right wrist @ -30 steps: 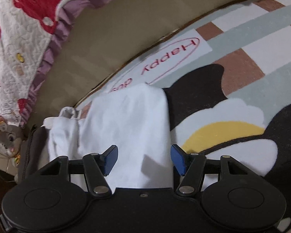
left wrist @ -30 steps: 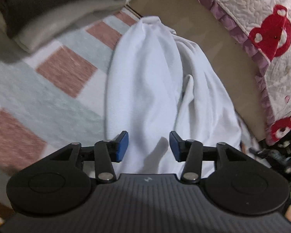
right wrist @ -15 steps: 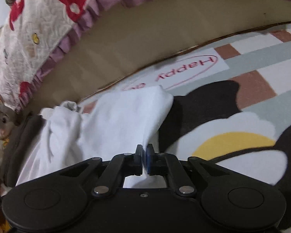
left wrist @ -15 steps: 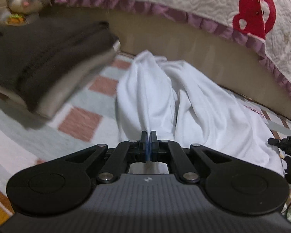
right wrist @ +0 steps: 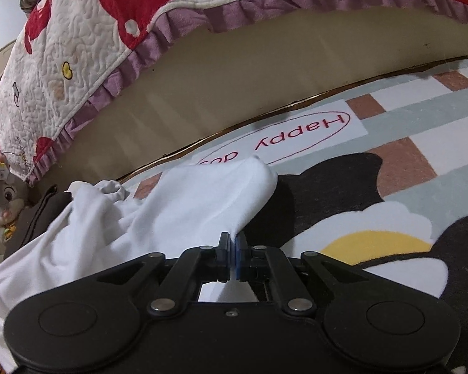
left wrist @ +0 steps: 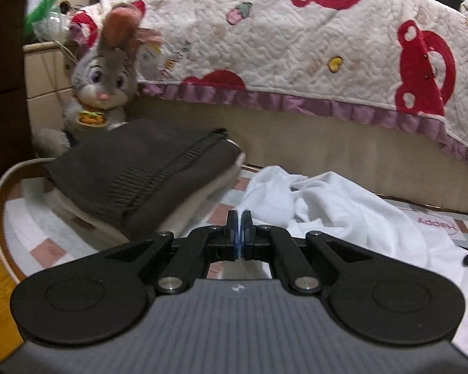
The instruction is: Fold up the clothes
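"Happy dog" reads in red script inside an oval on the checked, short-pile floor rug [right wrist: 399,143], just past the soft white cotton garment [right wrist: 184,205]. Left claw [left wrist: 239,233] and right claw [right wrist: 233,257] each pinch its fabric tight, lifting it beside a folded brown ribbed knit sweater [left wrist: 140,168].

Ahead of my left gripper [left wrist: 239,233], a stack of folded clothes [left wrist: 146,174] blocks the left side, plush rabbit [left wrist: 101,74] behind it. The bed's side [right wrist: 234,71] walls off the far edge. Rightward, I see open rug [right wrist: 421,162] past the white garment [right wrist: 187,205].
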Motion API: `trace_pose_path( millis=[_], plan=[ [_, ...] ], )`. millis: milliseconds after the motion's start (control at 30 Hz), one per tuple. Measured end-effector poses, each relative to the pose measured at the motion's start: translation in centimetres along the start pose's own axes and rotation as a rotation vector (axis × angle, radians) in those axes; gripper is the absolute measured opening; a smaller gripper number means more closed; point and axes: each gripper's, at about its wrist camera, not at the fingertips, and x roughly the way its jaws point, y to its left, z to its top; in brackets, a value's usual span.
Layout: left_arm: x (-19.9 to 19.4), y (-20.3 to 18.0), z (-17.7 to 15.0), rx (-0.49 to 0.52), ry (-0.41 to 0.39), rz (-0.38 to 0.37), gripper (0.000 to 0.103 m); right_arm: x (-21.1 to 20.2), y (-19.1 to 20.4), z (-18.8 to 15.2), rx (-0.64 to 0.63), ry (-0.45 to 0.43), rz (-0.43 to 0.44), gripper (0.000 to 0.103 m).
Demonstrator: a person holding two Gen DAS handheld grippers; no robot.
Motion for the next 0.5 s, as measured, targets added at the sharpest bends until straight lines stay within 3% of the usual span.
trace_pose_path(
  millis=[167,267,500],
  plan=[
    [0.8,2.3,-1.0,-0.115,0.097,-0.009,0.001,-0.3,0.6,0.2,-0.039,-0.016,-0.008,0.005],
    [0.5,2.8,-1.4,-0.13,0.106,-0.012,0.001,-1.0,1.2,0.3,-0.074,-0.048,-0.031,0.004],
    [0.7,2.1,-2.1,-0.083,0.176,-0.082,0.001,-8.8,3.1,1.3,-0.174,-0.32,-0.184,0.003]
  ],
)
